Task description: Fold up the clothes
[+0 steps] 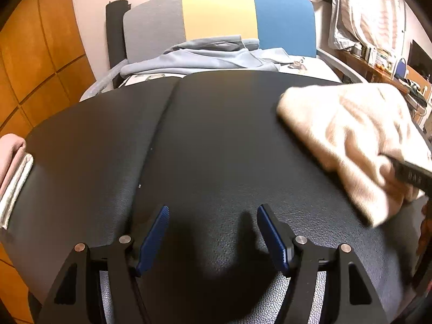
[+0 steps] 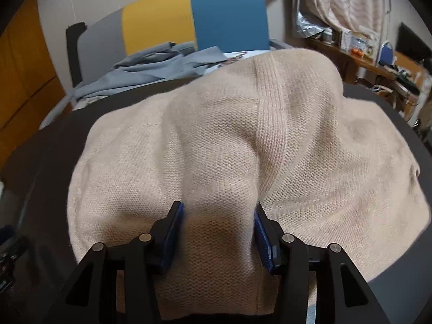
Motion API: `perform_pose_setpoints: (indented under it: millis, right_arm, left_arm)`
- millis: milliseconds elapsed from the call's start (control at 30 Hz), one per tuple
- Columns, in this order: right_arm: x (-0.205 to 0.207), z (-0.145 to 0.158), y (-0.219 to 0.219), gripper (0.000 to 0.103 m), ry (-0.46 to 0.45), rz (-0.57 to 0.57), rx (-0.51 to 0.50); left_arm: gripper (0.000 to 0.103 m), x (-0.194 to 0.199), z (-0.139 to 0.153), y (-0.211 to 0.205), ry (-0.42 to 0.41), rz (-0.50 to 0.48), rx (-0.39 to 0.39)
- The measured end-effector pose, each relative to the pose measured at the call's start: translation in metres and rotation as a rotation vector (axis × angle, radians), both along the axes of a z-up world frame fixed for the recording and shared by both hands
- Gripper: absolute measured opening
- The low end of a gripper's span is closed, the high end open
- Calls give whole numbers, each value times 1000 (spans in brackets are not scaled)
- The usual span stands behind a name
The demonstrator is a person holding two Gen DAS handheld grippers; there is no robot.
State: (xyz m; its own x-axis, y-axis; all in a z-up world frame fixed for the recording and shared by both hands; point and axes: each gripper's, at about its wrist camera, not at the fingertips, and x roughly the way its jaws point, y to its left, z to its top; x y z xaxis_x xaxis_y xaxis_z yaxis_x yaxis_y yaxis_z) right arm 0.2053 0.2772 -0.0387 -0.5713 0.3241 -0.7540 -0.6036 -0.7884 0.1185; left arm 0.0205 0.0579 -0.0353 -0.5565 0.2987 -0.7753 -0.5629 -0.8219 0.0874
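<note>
**Inspector:** Position of the garment relative to the tongs?

**Assistant:** The beige knitted sweater (image 2: 216,140) lies folded on the black table (image 1: 205,140), toward its right side. The right gripper (image 2: 218,210) has a bunched ridge of the knit between its blue pads (image 2: 176,232), both pads pressed against the fabric: clamped on the sweater. The left gripper (image 1: 213,213) hangs over bare tabletop, well apart from the garment, fingers spread with nothing between them.

**Inspector:** Any labels or writing?

**Assistant:** Pale lettering shows on the right tong's dark body in the left wrist view, too blurred to read. A printed cartoon figure (image 1: 297,64) sits on white fabric beyond the table; no legible text.

**Inspector:** Surface and surroundings?

**Assistant:** The tabletop is black with a leather-like grain and a seam running across it. A folded pink cloth (image 1: 10,156) lies at its left edge. Behind stands a headboard (image 1: 218,13) in grey, yellow and blue panels, with light blue clothing (image 1: 199,56) heaped before it. Orange-brown cabinet panels (image 1: 40,62) are at left; a cluttered wooden shelf (image 1: 383,64) at right.
</note>
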Motion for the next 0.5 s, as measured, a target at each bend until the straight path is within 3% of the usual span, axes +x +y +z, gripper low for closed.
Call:
perform_pose_setpoints:
  millis: [500]
  right_arm:
    - [42, 4, -126, 51, 114, 198, -85]
  left_arm:
    - [69, -5, -2, 3, -7, 10, -17]
